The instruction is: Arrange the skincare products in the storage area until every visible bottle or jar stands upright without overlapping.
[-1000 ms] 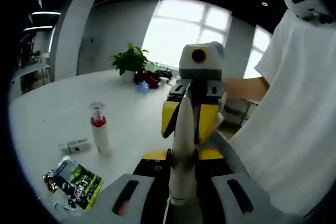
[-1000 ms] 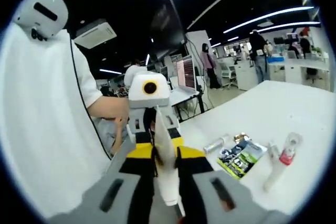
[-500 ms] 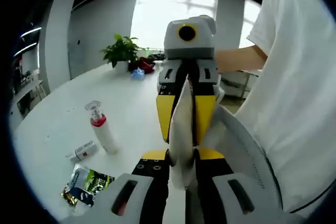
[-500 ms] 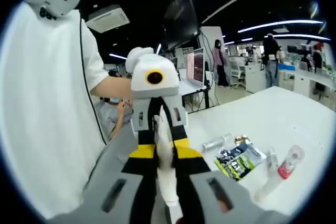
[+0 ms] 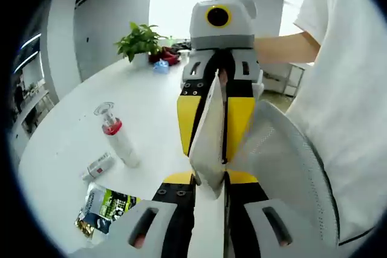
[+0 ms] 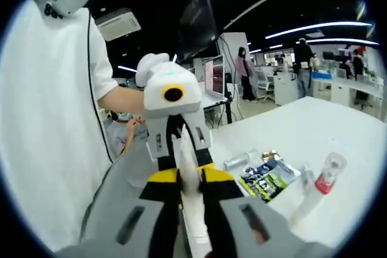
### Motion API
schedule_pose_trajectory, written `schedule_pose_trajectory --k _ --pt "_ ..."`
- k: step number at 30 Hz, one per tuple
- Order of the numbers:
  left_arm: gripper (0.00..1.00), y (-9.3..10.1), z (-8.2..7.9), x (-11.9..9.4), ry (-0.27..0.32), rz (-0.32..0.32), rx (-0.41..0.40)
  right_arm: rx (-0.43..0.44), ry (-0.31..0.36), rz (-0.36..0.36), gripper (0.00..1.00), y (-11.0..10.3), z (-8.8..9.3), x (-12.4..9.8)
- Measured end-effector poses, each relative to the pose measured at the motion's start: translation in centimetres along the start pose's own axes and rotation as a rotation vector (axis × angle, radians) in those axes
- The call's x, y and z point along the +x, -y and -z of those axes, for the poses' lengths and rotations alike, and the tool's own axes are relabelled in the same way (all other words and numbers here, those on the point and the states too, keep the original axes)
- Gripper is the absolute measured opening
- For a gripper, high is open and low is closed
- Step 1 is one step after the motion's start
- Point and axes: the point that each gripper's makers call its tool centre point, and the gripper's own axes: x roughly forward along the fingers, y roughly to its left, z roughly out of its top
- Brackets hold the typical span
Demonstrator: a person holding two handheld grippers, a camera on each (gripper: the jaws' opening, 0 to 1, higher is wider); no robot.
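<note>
Left gripper view: white tube (image 5: 208, 134) pinched end-to-end between both grippers' closed fingers (image 5: 181, 225), long axis along them.

You see a flat white squeeze tube (image 5: 208, 140) pinched upright between both sets of jaws; left of them stands a white red-collared pump bottle (image 5: 118, 140) beside a small lying tube (image 5: 98, 166).

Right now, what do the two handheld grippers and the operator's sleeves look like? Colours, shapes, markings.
Each view's own jaws are broad grey pads with a dark slot, on a black base. The right gripper and the left gripper look alike: white rounded head, yellow-ringed round lens, black body, yellow side panels. The person wears a white short-sleeved T-shirt.
</note>
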Motion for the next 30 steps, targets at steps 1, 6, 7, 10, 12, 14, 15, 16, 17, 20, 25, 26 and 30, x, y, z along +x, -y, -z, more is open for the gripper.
schedule_pose_trajectory --k 1,6,7,10,12,14,15,16,17,20,25,26,30 --pt "0.15 -0.1 0.1 0.2 0.005 -0.006 0.003 0.007 0.002 0.002 0.13 0.2 0.3 0.0" --pt "0.14 -1.1 0.8 1.1 0.019 -0.033 -0.019 0.022 -0.023 0.019 0.14 1.1 1.3 0.3" --pt "0.14 -1.1 1.0 1.2 0.018 -0.031 -0.022 0.023 -0.035 0.018 0.14 1.3 1.7 0.4" --pt "0.15 -1.4 1.6 1.9 0.009 -0.05 -0.015 0.003 -0.066 0.027 0.15 1.7 2.5 0.5" --pt "0.15 -1.6 2.0 2.2 -0.006 -0.062 0.006 -0.008 -0.09 0.031 0.15 1.8 3.1 0.7" --pt "0.15 -1.8 2.3 2.5 -0.012 -0.069 0.016 -0.011 -0.108 0.035 0.15 1.9 3.6 0.7" --pt "0.15 -1.7 2.5 2.7 -0.018 -0.063 0.017 -0.01 -0.114 0.035 0.15 1.9 3.8 0.7" --pt "0.15 -1.8 2.7 2.8 -0.02 -0.063 0.014 -0.009 -0.118 0.039 0.15 2.0 4.0 0.7" --pt "0.15 -1.9 2.7 2.9 -0.022 -0.063 0.014 -0.007 -0.121 0.043 0.15 2.1 4.2 0.7" --pt "0.15 -2.0 3.1 3.2 -0.031 -0.063 0.016 0.005 -0.135 0.057 0.16 2.4 4.6 0.6" --pt "0.15 -2.5 3.5 3.6 -0.052 -0.064 0.027 0.028 -0.173 0.096 0.17 3.1 5.5 0.5" --pt "0.15 -2.7 3.7 3.7 -0.053 -0.064 0.025 0.028 -0.177 0.1 0.17 3.1 5.6 0.5" --pt "0.15 -2.9 3.4 3.8 -0.026 -0.06 0.023 0.053 -0.154 0.132 0.18 3.6 5.4 0.4"
